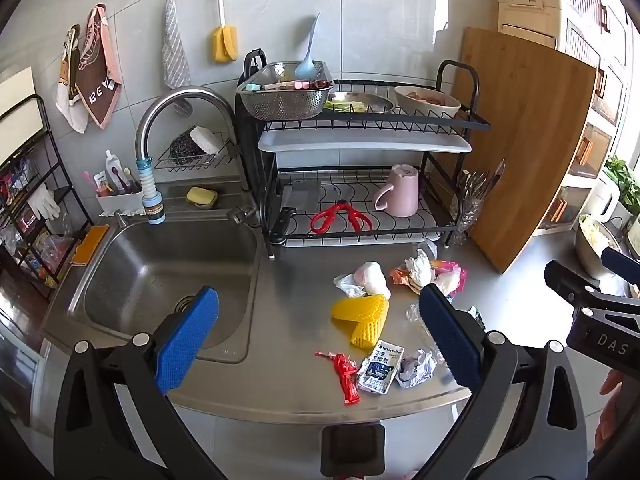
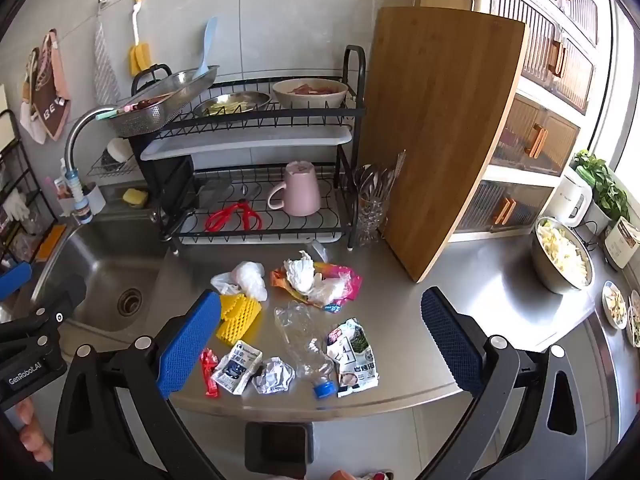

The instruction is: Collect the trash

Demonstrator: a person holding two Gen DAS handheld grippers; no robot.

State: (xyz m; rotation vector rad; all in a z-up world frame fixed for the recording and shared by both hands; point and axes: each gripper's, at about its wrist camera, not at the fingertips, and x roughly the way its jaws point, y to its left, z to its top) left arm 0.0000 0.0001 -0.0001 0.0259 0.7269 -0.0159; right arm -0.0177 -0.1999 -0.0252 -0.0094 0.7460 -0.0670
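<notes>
Nothing collected yet: trash pile (image 2: 288,320) lies scattered on counter (image 2: 460,280). Left gripper (image 1: 320,328), right gripper (image 2: 320,340): fingers wide apart, empty, hovering above.

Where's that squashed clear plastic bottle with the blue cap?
In the right wrist view the bottle lies flat on the steel counter near its front edge, cap toward us, between a crumpled paper ball and a green-white snack bag.

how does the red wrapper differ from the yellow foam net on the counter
The red wrapper is thin, twisted and glossy, lying flat at the counter's front edge. The yellow foam net is bulkier, matte and meshed, folded over on itself, and sits further back, next to a white plastic bag. The wrapper lies beside a coffee sachet. Both lie loose on the steel counter, held by neither tool.
</notes>
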